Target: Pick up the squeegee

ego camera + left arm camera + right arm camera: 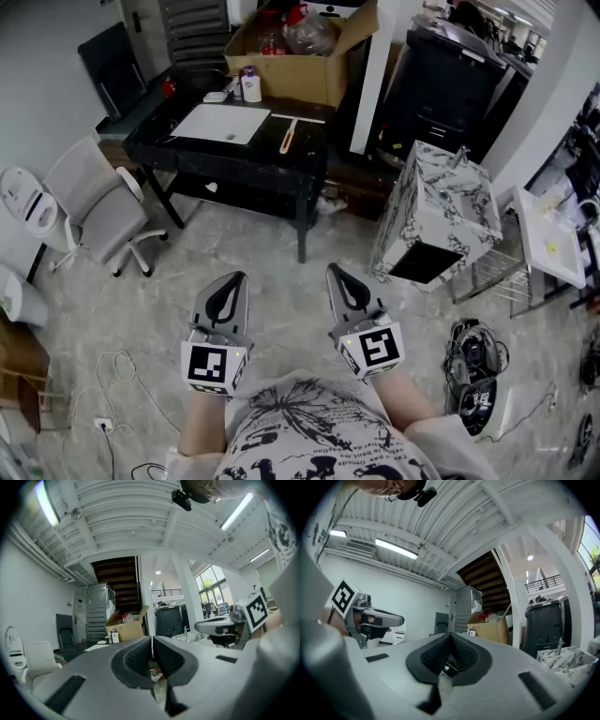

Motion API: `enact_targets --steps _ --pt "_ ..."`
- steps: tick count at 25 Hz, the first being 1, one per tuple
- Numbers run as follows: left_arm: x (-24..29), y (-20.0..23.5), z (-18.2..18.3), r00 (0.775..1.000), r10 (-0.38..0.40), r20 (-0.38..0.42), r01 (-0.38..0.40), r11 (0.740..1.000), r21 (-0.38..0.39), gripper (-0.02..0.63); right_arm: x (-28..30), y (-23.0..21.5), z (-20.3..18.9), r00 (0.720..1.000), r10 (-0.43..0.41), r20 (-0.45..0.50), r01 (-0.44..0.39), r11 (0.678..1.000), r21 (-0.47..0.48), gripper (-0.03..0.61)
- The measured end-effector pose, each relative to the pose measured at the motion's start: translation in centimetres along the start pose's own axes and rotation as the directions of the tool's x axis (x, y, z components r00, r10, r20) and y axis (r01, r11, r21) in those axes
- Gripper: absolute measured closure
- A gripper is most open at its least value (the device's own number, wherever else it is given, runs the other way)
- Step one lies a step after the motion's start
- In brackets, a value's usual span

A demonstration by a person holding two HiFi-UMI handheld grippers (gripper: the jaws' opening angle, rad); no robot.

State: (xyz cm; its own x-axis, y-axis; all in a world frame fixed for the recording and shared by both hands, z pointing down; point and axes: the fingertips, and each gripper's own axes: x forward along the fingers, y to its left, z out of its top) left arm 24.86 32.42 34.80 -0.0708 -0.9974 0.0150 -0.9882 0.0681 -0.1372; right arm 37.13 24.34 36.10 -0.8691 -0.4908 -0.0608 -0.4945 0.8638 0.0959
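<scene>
Head view, looking steeply down. We see the left gripper (236, 279) and the right gripper (335, 270) held level and side by side over the pale floor (281, 253), in front of the person's printed shirt (309, 431). In its own view, the left gripper has its jaws pressed together along a thin seam, with nothing between the ribbed pads. The right gripper is likewise fully closed and empty.

The squeegee (288, 134) lies flat on the black table (234, 161), well apart from both grippers. Its pale wooden handle points toward the person, and its head lies toward the cardboard box (291, 77). It lies just right of a white sheet (222, 124), which we see resting flat on the tabletop. A white bottle (250, 86) stands on the table near the box. A grey chair (98, 202) stands left of the table, and a marble-patterned cabinet (441, 211) stands to the right.
</scene>
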Motion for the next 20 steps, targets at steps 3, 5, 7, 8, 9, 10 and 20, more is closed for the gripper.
enact_targets --steps 3,5,7,8,9,10,20 --pt "0.3 -0.4 -0.8 1.000 0.003 -0.004 -0.003 1.000 -0.002 0.601 -0.1 -0.6 -0.6 1.000 0.004 -0.010 -0.004 1.000 0.023 0.586" --pt "0.5 -0.6 -1.2 1.000 0.010 -0.013 -0.010 1.000 -0.008 0.601 0.0 -0.9 -1.3 1.000 0.012 -0.023 -0.012 1.000 0.022 0.586" --pt "0.8 -0.5 -1.8 1.000 0.017 -0.023 -0.018 1.000 -0.016 0.601 0.5 -1.0 -2.2 0.999 0.018 -0.040 -0.018 1.000 0.006 0.586" --pt "0.9 -0.3 -2.2 0.999 0.022 -0.029 -0.022 1.000 -0.021 0.601 0.8 -1.1 -2.7 0.999 0.018 -0.050 -0.018 1.000 0.001 0.586" --pt "1.1 0.1 -2.5 0.999 0.027 -0.035 -0.028 0.999 -0.026 0.601 1.3 -1.3 -3.2 0.998 0.016 -0.058 -0.016 1.000 0.003 0.586" --pt "1.3 0.4 -2.7 0.999 0.032 -0.041 -0.034 0.999 -0.028 0.601 1.7 -1.4 -3.6 0.998 0.013 -0.066 -0.013 1.000 0.011 0.586" --pt "5.6 8.1 -5.6 0.997 0.041 -0.069 -0.044 0.998 -0.044 0.601 10.8 -0.6 -5.9 0.994 0.026 -0.110 -0.023 0.999 0.031 0.586"
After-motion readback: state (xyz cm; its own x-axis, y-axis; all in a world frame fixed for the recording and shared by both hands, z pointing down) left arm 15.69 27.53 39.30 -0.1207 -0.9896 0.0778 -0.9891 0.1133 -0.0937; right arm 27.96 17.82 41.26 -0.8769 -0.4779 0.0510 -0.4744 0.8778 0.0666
